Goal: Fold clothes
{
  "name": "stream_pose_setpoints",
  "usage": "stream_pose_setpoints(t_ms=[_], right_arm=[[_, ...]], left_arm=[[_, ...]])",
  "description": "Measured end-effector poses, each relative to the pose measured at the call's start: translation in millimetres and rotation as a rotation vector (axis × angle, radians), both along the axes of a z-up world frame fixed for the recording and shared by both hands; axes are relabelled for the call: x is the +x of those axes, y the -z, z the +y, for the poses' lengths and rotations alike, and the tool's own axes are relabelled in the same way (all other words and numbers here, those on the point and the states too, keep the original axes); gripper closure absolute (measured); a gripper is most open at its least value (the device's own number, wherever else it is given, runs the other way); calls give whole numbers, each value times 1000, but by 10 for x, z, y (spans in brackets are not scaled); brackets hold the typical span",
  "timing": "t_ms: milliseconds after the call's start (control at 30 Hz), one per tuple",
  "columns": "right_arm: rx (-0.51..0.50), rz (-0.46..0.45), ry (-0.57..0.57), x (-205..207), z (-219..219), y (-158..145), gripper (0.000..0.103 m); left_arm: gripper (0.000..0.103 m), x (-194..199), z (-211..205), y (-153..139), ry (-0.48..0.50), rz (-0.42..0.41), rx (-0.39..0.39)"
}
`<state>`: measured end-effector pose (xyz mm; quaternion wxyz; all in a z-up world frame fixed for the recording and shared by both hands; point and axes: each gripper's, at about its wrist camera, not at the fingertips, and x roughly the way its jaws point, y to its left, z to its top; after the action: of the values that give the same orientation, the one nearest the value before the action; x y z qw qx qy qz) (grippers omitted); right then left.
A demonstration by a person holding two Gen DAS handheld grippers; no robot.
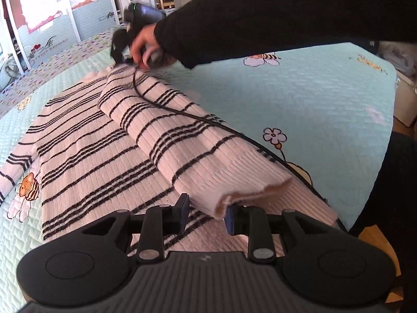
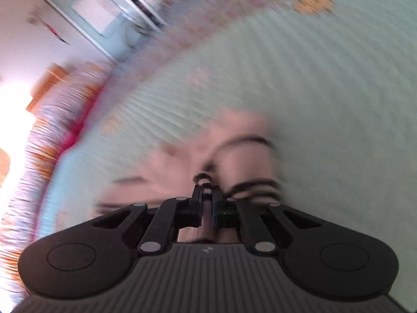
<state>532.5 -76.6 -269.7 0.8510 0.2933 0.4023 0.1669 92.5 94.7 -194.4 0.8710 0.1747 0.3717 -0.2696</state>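
Note:
A pink sweater with black stripes [image 1: 86, 151] lies spread on a pale blue quilted bed cover [image 1: 299, 99]. One side of it is folded over into a long roll [image 1: 182, 140] that runs from the far end to my left gripper [image 1: 208, 206]. That gripper's jaws stand apart around the roll's near hem; the cloth touches the right pad and is clear of the left one. At the sweater's far end a hand holds my right gripper [image 1: 121, 57]. In the blurred right wrist view, my right gripper [image 2: 207, 191] is shut on a pinch of striped sweater cloth [image 2: 204, 178].
A black cable [image 1: 198, 117] trails from the right gripper across the roll to the near right. The person's black sleeve [image 1: 260, 20] spans the top. The bed's corner and wooden floor [image 1: 375, 237] are at the right, and a decorated wardrobe [image 1: 47, 13] stands far left.

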Motion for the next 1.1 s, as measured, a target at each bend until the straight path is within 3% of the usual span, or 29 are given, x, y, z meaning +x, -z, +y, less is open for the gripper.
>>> stream_pose_setpoints(t_ms=[100,200,267,367,500,633,700,833,867,967,1033,1100], right_arm=[[165,-8,46,-125,-202,48,89],[200,-53,49,-266,-310,-105,81],[238,-93,54,-375,-395,-221,66],[230,-102,70,-475,-473,-304,59],[157,-66,15,-432,-294,-269,59],[19,-65,-29,-258,17,-188,61],[-12,-54,-58,-179,140,-140,91],[108,-176,-144,-228,251,-263,97],[126,-164,-146,-201,259,-236,97],[133,36,-71,0,218,66,98],[251,34,-2,-43,66,98,94],[245,30,9,-92,14,93,94]], left_arm=[[74,-53,-7,14,26,9,2],[74,-82,-1,34,30,11,17],[73,-80,33,43,20,15,11],[68,-81,41,42,8,17,8],[68,-87,33,46,5,19,11],[66,-91,34,51,1,24,11],[65,-93,47,51,-1,27,6],[65,-91,69,58,-2,34,-7],[65,-92,67,62,0,35,-7],[65,-104,37,59,-1,33,-4],[65,-118,31,55,-2,35,-7],[65,-140,27,58,3,39,-7]])
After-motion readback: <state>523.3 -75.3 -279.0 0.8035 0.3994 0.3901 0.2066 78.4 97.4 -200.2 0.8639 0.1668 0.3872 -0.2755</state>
